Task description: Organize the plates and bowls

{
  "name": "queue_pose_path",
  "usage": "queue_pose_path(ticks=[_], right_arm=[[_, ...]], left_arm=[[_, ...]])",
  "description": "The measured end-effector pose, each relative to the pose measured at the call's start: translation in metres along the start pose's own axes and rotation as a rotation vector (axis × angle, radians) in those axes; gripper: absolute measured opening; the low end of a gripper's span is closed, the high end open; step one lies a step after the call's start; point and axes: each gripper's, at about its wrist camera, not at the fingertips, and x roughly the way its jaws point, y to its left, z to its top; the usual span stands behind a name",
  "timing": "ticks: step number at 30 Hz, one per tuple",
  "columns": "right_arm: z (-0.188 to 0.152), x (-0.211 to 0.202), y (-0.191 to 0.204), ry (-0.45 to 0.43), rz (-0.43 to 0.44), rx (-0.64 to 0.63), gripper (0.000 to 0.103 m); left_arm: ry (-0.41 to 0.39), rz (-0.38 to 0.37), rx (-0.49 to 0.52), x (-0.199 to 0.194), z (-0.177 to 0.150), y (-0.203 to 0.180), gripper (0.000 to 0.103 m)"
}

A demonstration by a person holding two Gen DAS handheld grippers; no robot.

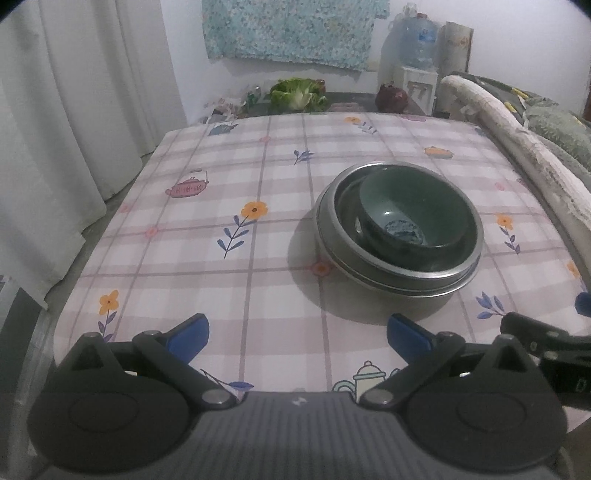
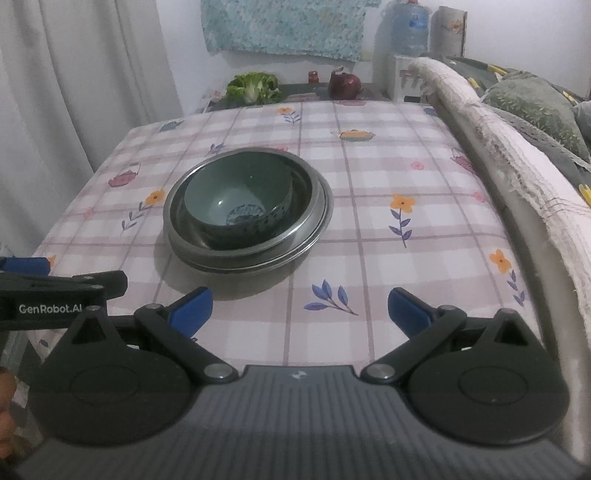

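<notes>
A table under a pink checked tablecloth (image 1: 229, 206) printed with flowers and teapots fills both views, its cloth bare apart from one stack of dishes. To the left hang pale curtains (image 1: 55, 129); along the right edge runs a sofa arm draped with a frayed cream cover (image 2: 491, 125), with green patterned cushions (image 2: 535, 107) behind it. On the far wall hangs a turquoise patterned cloth (image 1: 291, 29), and right of it stands a water dispenser with a blue bottle (image 1: 419, 40).

The stack sits on the table's middle, right of centre from the left wrist and left of centre from the right wrist. At the bottom lie steel plates (image 2: 314, 221), rims slightly offset; on them rests a wide steel bowl (image 1: 469, 254), and inside that a dark green bowl (image 2: 240, 192) with a blue pattern at its bottom, tilted and leaning toward one side of the steel bowl.

Beyond the far table edge lie a leafy cabbage (image 2: 253, 86) and a dark red rounded pot (image 2: 345, 85).

The left gripper (image 1: 297, 334) hovers over the near table edge with its blue-tipped fingers spread wide and nothing between them. The right gripper (image 2: 299, 308) is likewise spread and empty, just beside it. Nothing stands between either gripper and the stack.
</notes>
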Motion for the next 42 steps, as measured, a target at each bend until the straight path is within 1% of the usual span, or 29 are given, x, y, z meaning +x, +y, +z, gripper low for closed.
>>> queue_pose_path(ticks=[11,42], right_arm=[[-0.0006,0.0032,-0.0022,0.014,-0.009,0.01,0.102],[-0.0007,0.0096,-0.002,0.032,0.004,0.01,0.102]], left_arm=[[0.011,0.0,0.0,0.0031,-0.0004,0.001,0.103],[0.034,-0.007,-0.003,0.0081,-0.002,-0.0002,0.103]])
